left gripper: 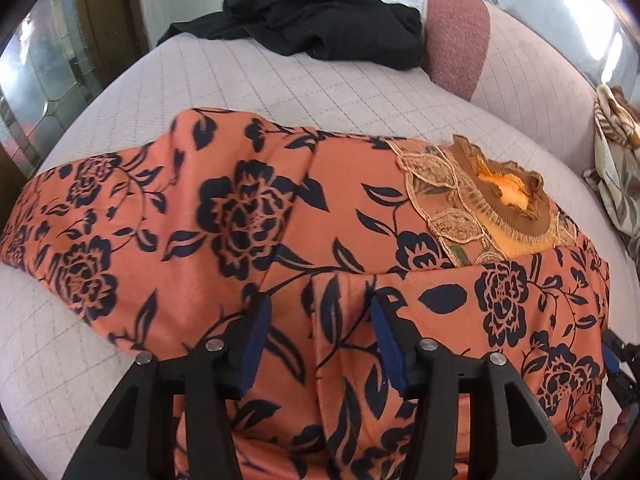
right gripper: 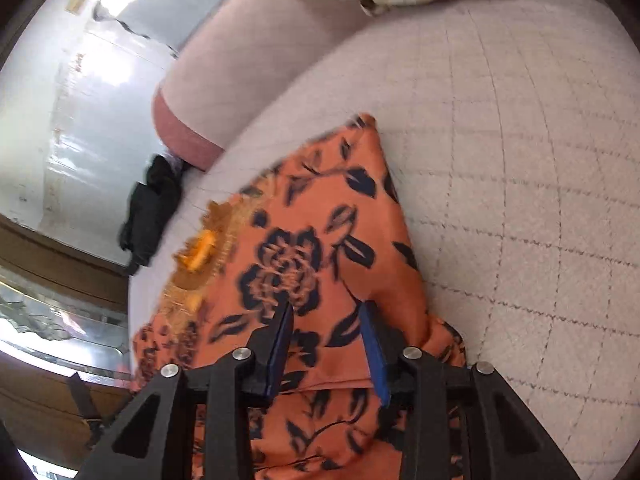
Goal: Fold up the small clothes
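An orange garment [left gripper: 240,220] with dark blue flowers lies spread across the bed, its lace and ruffled collar [left gripper: 500,200] toward the right. Its near edge is folded up over the body. My left gripper [left gripper: 318,312] points down at that folded edge, jaws apart, with a ridge of the fabric between the blue pads and no visible pinch. In the right wrist view my right gripper [right gripper: 326,316] hovers low over the collar end of the garment [right gripper: 320,220], jaws apart with cloth lying between them. Part of the right gripper [left gripper: 616,360] shows at the garment's right edge.
The bed [left gripper: 280,80] has a pale quilted cover. A black garment [left gripper: 320,28] lies crumpled at the far side next to a pink pillow [left gripper: 456,36]. A cream patterned cloth [left gripper: 616,168] is heaped at the right. A dark wooden cabinet with glass stands at the left.
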`<state>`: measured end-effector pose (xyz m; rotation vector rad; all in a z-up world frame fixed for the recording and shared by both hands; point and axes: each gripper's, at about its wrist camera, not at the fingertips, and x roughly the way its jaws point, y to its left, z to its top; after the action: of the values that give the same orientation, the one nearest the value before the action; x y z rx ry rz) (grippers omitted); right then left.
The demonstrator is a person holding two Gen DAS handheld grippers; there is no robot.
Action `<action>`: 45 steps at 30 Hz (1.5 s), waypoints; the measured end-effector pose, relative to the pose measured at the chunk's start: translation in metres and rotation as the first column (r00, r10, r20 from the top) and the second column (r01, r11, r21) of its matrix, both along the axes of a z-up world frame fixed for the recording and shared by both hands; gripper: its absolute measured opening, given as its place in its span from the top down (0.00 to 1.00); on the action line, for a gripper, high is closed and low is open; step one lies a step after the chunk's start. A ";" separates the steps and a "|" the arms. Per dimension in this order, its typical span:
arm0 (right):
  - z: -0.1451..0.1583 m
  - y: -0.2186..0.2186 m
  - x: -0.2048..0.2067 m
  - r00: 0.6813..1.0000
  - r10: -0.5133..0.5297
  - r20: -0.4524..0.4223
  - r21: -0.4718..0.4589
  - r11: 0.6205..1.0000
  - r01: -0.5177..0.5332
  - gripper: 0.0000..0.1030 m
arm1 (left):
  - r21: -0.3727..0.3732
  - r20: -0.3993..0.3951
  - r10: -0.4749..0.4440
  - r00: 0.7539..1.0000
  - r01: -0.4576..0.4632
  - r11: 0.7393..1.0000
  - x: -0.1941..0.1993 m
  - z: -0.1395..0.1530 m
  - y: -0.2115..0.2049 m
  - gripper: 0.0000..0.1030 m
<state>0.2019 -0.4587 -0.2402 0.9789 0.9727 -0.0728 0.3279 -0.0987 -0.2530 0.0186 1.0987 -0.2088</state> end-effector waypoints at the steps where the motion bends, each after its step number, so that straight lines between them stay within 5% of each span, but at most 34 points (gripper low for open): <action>1: -0.002 -0.001 0.001 1.000 -0.005 0.002 0.010 1.000 0.005 0.65 | 0.003 0.011 -0.012 1.000 0.012 1.000 0.001 0.000 -0.002 0.62; 2: -0.001 -0.001 0.002 1.000 -0.011 0.002 0.014 1.000 0.011 0.65 | 0.000 0.022 -0.033 0.999 0.033 0.999 0.001 0.000 -0.005 0.82; 3: -0.001 -0.001 0.003 1.000 -0.006 -0.003 0.010 1.000 0.006 0.64 | -0.004 0.020 -0.051 0.999 0.051 0.999 0.002 0.002 -0.010 0.84; 10: -0.005 -0.002 0.002 1.000 -0.003 0.002 0.023 1.000 0.003 0.63 | -0.021 0.065 -0.092 0.994 0.094 0.995 0.009 0.009 -0.020 0.90; 17: -0.001 0.005 0.002 1.000 -0.006 -0.003 -0.026 1.000 0.006 0.63 | 0.076 0.264 -0.109 0.958 0.091 0.993 0.020 0.050 -0.028 0.90; 20: 0.000 0.010 0.002 1.000 -0.011 -0.003 -0.053 0.999 0.011 0.63 | 0.073 0.211 -0.062 0.975 0.047 0.996 0.038 0.038 -0.026 0.86; 24: 0.007 0.017 0.004 1.000 0.003 -0.015 -0.118 0.993 -0.004 0.63 | 0.179 0.154 -0.025 0.988 -0.003 0.984 0.046 0.014 -0.017 0.85; 27: 0.012 0.021 0.004 1.000 -0.001 -0.011 -0.137 0.991 0.000 0.63 | 0.087 0.200 0.057 0.978 -0.076 0.993 0.045 0.034 0.007 0.78; 30: 0.015 0.024 0.001 1.000 -0.001 0.018 -0.118 0.993 0.003 0.63 | -0.008 0.245 0.213 0.946 -0.218 0.976 0.041 0.056 0.047 0.54; 34: 0.011 0.039 0.006 0.998 0.067 0.021 -0.119 0.991 -0.064 0.62 | -0.084 0.224 0.456 0.861 -0.449 0.890 0.031 0.069 0.123 0.44; 41: 0.006 0.051 0.013 0.992 0.127 0.015 -0.154 0.980 -0.123 0.51 | -0.171 0.046 0.803 0.594 -0.787 0.592 -0.005 0.029 0.277 0.35; 45: 0.009 0.062 0.014 0.989 0.150 0.014 -0.223 0.964 -0.143 0.45 | -0.295 -0.079 0.830 0.552 -0.808 0.510 -0.009 0.001 0.334 0.35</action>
<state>0.2160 -0.3969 -0.2309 0.6990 0.9832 -0.0413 0.3191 0.2350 -0.2519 -0.7758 0.8811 0.5053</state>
